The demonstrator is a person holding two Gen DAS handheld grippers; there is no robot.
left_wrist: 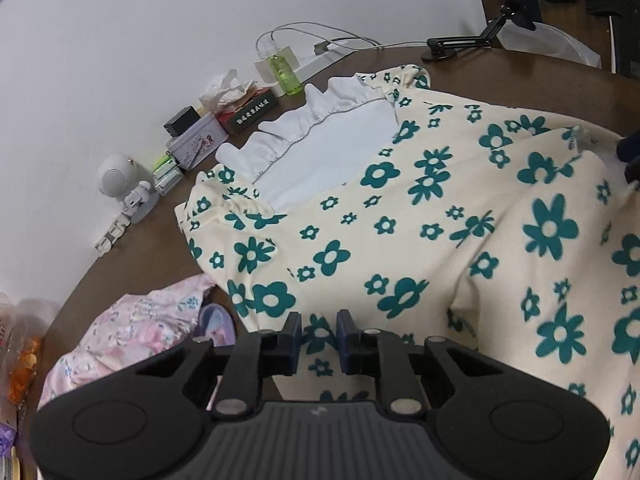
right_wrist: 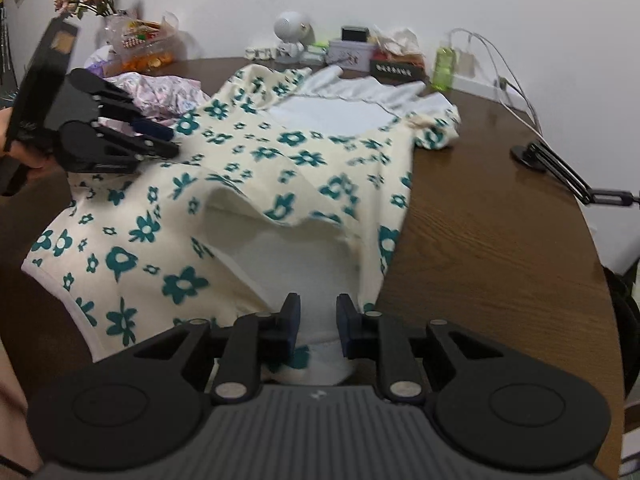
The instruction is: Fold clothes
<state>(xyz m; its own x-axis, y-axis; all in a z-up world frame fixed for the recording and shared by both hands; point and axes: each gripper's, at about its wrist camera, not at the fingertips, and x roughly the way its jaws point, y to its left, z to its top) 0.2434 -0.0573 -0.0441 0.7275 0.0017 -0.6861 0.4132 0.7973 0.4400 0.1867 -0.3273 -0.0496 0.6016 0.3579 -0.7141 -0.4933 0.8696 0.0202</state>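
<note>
A cream dress with teal flowers (left_wrist: 400, 220) and a white ruffled collar (left_wrist: 320, 120) lies on the brown round table (left_wrist: 160, 232). It also shows in the right wrist view (right_wrist: 248, 176), its hem raised off the table. My left gripper (left_wrist: 319, 334) has fabric between its narrowly parted fingers at the dress's left side; it also shows from outside in the right wrist view (right_wrist: 172, 140). My right gripper (right_wrist: 318, 320) holds the white inner hem between its fingers, lifted so the dress opens like a tent.
A pink floral garment (left_wrist: 132, 328) lies crumpled at the table's left. Along the wall stand a green bottle (left_wrist: 286, 68), a tin box (left_wrist: 198, 140), a tissue box (left_wrist: 248, 110), a white robot figure (left_wrist: 120, 184) and cables. A black clamp stand (right_wrist: 560, 172) sits at the right.
</note>
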